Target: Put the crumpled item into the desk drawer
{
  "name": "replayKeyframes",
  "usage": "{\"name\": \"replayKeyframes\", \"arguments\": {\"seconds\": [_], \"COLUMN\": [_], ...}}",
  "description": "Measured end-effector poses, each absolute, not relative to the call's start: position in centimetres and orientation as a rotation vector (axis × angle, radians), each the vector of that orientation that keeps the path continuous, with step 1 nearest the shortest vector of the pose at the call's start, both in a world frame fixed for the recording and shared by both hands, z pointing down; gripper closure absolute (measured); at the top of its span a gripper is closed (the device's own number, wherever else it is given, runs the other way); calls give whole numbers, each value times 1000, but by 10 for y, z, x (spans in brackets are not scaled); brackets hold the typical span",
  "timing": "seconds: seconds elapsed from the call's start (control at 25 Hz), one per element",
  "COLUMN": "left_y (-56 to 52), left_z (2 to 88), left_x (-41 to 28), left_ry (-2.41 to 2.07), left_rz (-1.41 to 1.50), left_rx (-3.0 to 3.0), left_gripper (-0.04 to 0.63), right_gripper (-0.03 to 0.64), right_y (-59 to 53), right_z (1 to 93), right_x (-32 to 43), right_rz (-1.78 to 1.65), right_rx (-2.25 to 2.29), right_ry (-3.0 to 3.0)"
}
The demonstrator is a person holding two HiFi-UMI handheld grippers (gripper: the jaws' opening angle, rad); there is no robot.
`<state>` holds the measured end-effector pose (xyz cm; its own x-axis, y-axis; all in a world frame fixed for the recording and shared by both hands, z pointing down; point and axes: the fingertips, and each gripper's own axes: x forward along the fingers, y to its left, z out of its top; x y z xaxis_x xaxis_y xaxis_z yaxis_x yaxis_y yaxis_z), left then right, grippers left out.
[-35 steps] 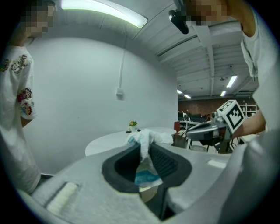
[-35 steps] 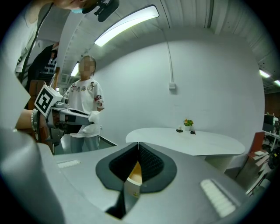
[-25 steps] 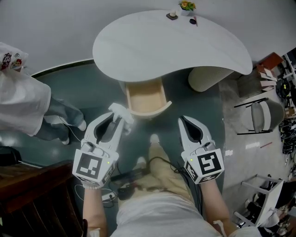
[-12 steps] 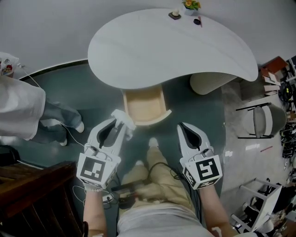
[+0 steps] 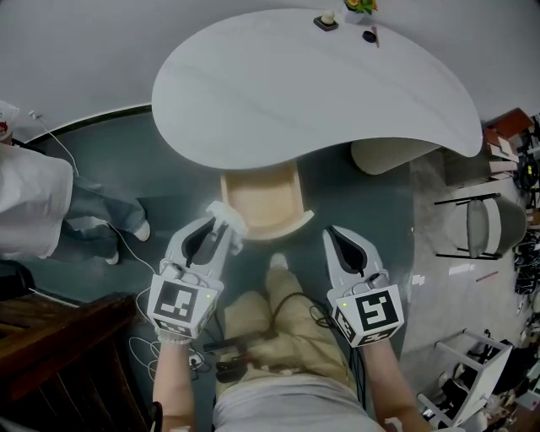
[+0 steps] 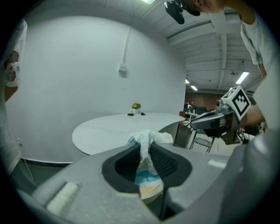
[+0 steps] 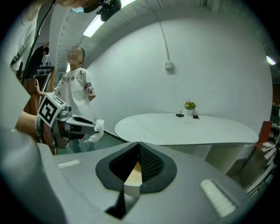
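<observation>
My left gripper [image 5: 219,221] is shut on a crumpled white wrapper [image 5: 228,219] with blue print, held just left of the open wooden drawer [image 5: 260,196] under the white curved desk [image 5: 304,84]. In the left gripper view the wrapper [image 6: 146,157] is pinched between the jaws of the left gripper [image 6: 146,142] and sticks out past the tips. My right gripper [image 5: 331,232] hovers right of the drawer front, shut with nothing in it. The right gripper view shows the right gripper [image 7: 138,143] with its jaws together, and the left gripper [image 7: 70,123] with the wrapper [image 7: 97,130] at left.
A person in a white shirt and jeans [image 5: 38,198] stands at left, with a cable on the floor nearby. Dark wooden furniture [image 5: 59,337] fills the lower left. The desk's pedestal [image 5: 384,156] and a chair [image 5: 481,224] are at right. A small plant [image 5: 361,5] sits on the desk's far edge.
The view has shifted slightly, so the desk and drawer sit lower in the picture. Both grippers keep nearly the same stance, and the left still holds the wrapper.
</observation>
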<state>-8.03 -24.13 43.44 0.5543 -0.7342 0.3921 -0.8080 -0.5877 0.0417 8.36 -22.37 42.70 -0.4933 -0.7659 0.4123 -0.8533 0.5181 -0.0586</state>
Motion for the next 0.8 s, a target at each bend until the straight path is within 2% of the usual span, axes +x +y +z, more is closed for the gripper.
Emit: {"name": "replayKeyframes", "arguments": {"seconds": [0.8], "left_y": [-308], "left_z": [542], "left_x": [-23], "left_ry": [-1081], "left_rz": [694], "left_rx": [2568], "left_gripper": [520], "right_gripper": [612], "right_y": [-272], "right_z": [485], "right_x": [111], "right_rz": [424], "right_rx": [1353], "right_ry": [-2421]}}
